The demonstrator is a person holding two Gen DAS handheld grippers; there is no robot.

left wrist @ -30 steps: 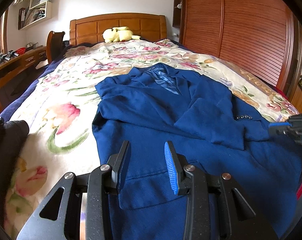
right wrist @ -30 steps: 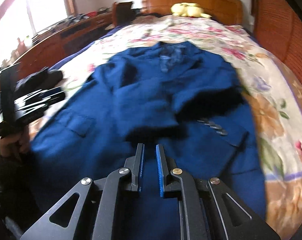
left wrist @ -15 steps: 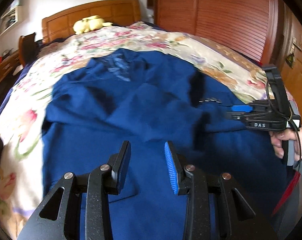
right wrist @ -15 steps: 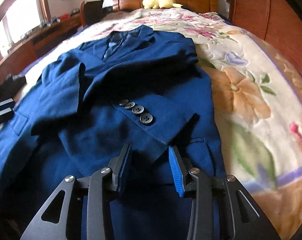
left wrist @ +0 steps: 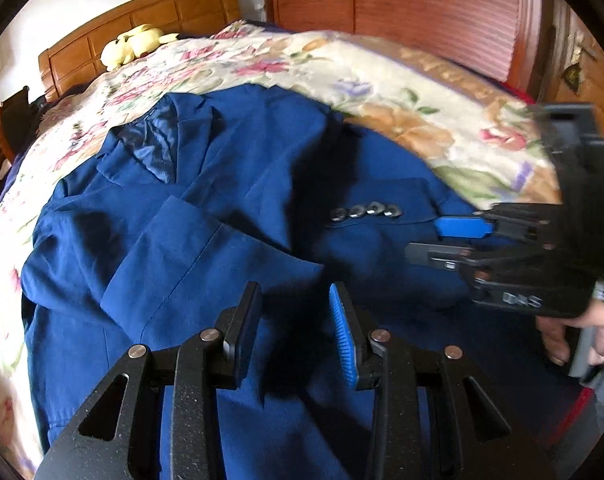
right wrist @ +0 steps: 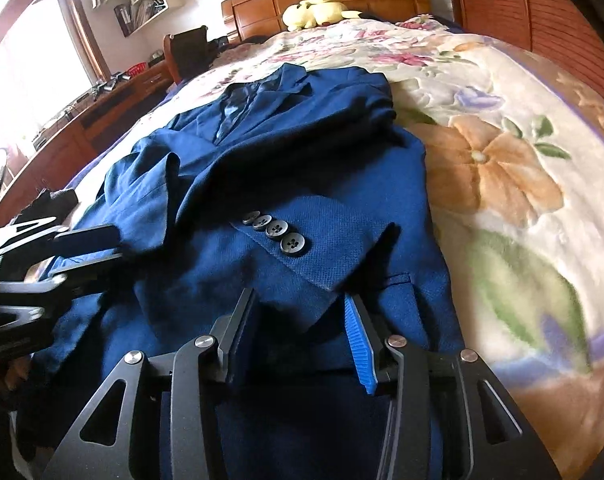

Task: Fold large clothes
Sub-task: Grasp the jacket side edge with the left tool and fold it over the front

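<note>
Right gripper (right wrist: 302, 336) jaws were opening, empty, just short of sleeve cuff (right wrist: 321, 248) | left gripper (left wrist: 294, 332) swung across jacket (left wrist: 206, 208), jaws apart, empty | sleeves crossed; hem fold likely next

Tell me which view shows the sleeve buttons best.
The right wrist view: the four buttons sit close and sharp, their holes visible, just beyond the right gripper. The left wrist view shows them smaller and blurred, farther off on the jacket.

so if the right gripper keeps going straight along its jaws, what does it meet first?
Most likely the cuff end of the folded sleeve of the blue jacket, just ahead of the right gripper, whose jaws are opening with nothing between them. Depth is uncertain.
</note>
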